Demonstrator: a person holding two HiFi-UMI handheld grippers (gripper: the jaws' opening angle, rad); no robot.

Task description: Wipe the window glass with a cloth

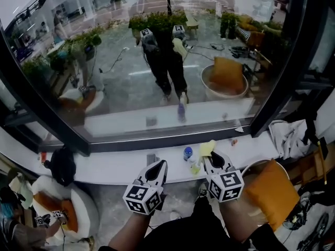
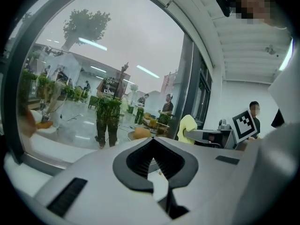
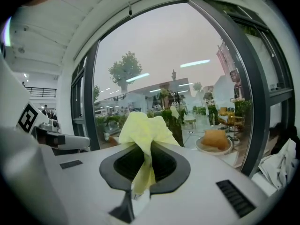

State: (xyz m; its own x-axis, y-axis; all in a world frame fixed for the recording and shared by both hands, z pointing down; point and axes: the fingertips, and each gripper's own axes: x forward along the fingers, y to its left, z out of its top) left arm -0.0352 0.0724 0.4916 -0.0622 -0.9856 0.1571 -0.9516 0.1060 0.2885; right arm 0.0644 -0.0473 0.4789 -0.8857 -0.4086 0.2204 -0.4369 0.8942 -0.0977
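**Step in hand:** approach; wiping judged not yet begun.

- Right gripper (image 1: 211, 157): clamped on the cloth (image 3: 143, 131), a yellow wad bunched up above the jaw tips with a tail hanging below. It is held low, over the front edge of the sill (image 1: 115, 167), apart from the window glass (image 1: 157, 61).
- Left gripper (image 1: 160, 166): jaws closed, tips meeting, nothing between them; level with the right gripper, just beside it.

**Next move calls for:** lifting the right gripper and pressing the bunched cloth flat on the pane, then making strokes clear of the dark frame (image 1: 275, 88).

**Sill and room:**
- Long white sill under the pane; a small blue-capped bottle (image 1: 187, 153) stands near its front edge, by the cloth.
- Orange cushion (image 1: 272, 192) at lower right.
- The glass reflects the person and plants.
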